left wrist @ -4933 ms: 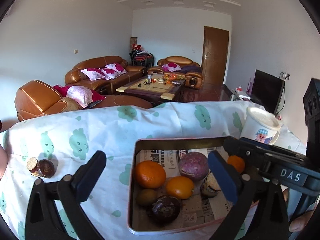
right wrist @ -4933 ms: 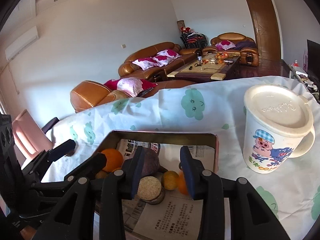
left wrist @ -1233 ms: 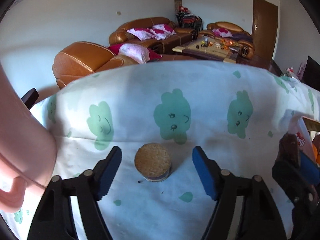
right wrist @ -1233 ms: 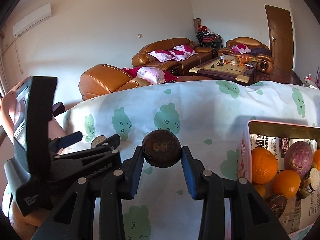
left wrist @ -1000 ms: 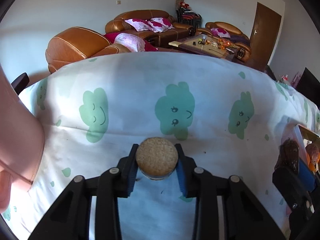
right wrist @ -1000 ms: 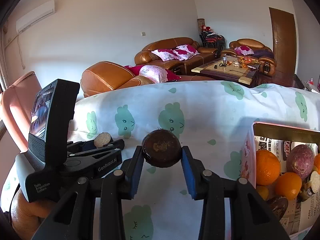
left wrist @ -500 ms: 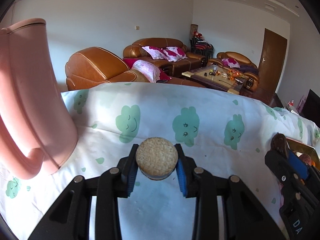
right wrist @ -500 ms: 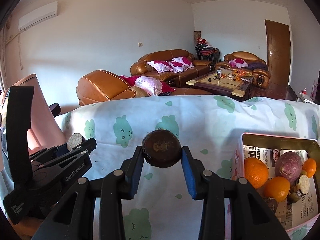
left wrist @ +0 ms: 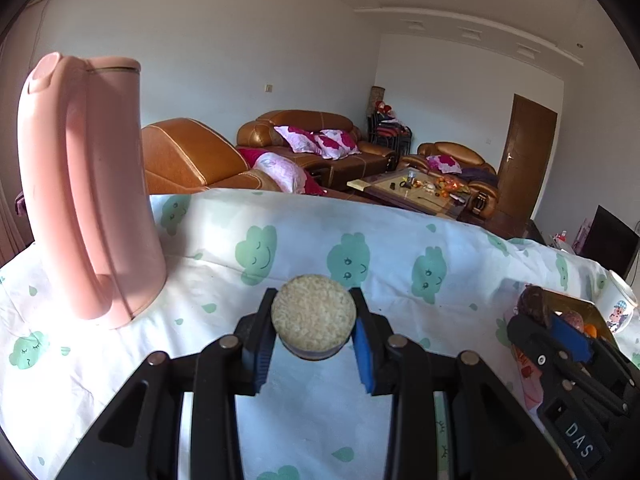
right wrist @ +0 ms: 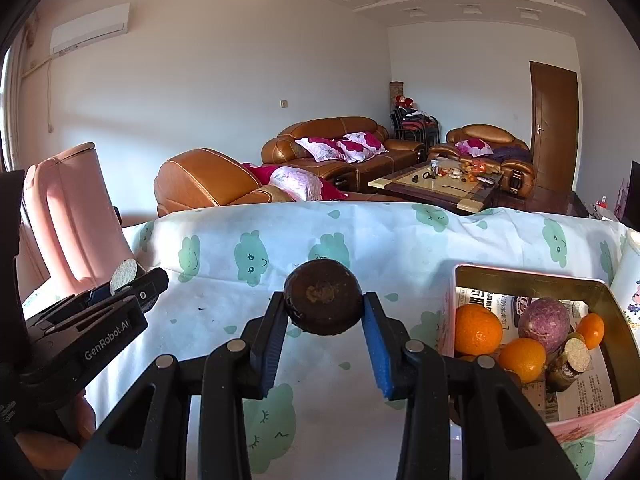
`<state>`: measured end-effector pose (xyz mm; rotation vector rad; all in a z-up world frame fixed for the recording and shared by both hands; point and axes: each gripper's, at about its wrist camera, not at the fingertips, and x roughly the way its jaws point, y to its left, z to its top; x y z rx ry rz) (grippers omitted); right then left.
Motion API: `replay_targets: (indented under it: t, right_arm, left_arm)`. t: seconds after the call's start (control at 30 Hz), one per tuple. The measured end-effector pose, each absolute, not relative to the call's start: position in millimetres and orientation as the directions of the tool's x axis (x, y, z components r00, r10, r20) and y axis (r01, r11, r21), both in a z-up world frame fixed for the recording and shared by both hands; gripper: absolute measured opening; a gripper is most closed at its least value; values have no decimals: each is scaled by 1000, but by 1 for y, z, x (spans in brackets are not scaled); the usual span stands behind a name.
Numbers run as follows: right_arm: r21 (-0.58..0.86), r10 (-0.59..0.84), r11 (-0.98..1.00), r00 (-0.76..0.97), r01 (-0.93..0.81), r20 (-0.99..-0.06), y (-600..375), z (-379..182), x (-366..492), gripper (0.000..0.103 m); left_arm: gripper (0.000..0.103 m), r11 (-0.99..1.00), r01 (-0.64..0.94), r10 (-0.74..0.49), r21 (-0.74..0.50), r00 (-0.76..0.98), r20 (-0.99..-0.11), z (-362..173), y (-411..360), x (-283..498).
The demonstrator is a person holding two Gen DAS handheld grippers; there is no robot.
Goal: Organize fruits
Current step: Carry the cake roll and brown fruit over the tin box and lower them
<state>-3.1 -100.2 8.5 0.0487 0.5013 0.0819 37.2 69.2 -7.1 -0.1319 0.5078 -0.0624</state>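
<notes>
My left gripper (left wrist: 314, 330) is shut on a short cut stalk piece (left wrist: 313, 322) with a pale grainy end face, held above the cloud-print tablecloth (left wrist: 360, 264). My right gripper (right wrist: 324, 310) is shut on a dark brown round fruit (right wrist: 323, 302), also lifted off the cloth. At the right stands the metal tin (right wrist: 600, 292) lined with newspaper, holding oranges (right wrist: 478, 330), a purple fruit (right wrist: 547, 318) and another cut stalk piece (right wrist: 570, 360). In the right wrist view the left gripper (right wrist: 126, 276) appears at the left; in the left wrist view the right gripper (left wrist: 540, 312) appears at the right.
A tall pink jug (left wrist: 86, 192) stands on the cloth at the left. A white cartoon mug (left wrist: 618, 306) sits beyond the tin at the far right. Behind the table are brown leather sofas (right wrist: 340, 140) and a coffee table (right wrist: 440, 184).
The left gripper closed on the cut stalk piece, then lifted it off the cloth and swung right; the pink jug came into full view. The right gripper, still holding the dark fruit, shifted slightly.
</notes>
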Motion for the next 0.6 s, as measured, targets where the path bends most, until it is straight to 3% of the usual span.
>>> replay_targets:
  t: [0.6]
  right_arm:
    - [69, 116, 993, 863, -94, -492, -123, 8, -43, 40]
  left_arm:
    - [36, 981, 96, -163, -167, 875, -456, -4, 47, 1]
